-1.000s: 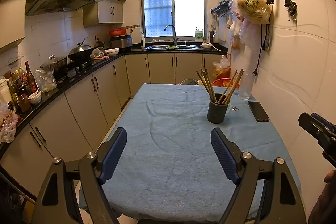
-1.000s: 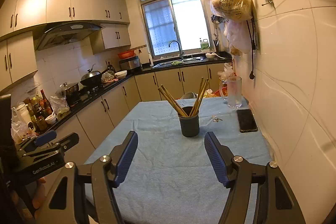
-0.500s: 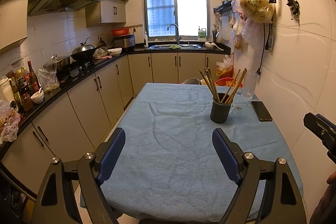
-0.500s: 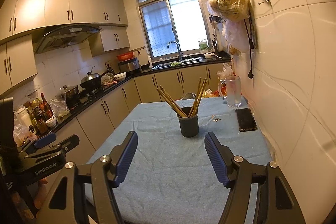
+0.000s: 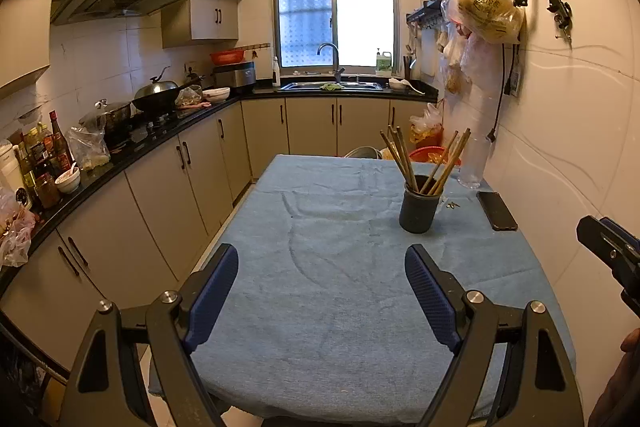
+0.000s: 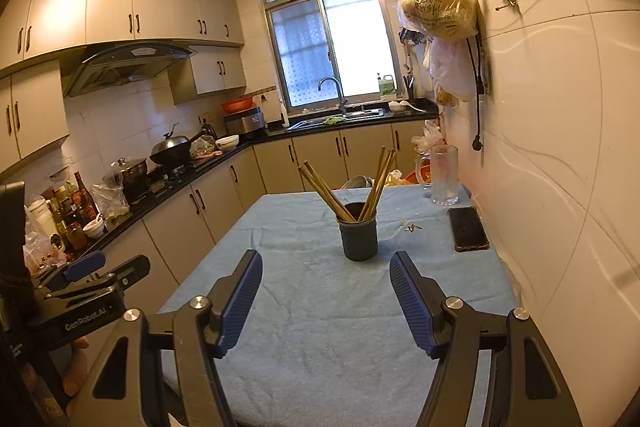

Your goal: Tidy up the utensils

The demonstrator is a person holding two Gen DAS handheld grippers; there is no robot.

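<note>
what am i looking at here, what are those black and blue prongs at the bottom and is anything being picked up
There is no robot: a person holds a two-finger gripper in each hand, each carrying a wide-angle camera, so you get one picture per hand. The prongs are the fingers of the left gripper and the right gripper. Both stand open and hold nothing. Ahead is a table under a blue cloth. On it stand a dark cup of chopsticks, a glass mug and a phone near the wall. At the left edge of the right-hand picture the left gripper shows from the side.
</note>
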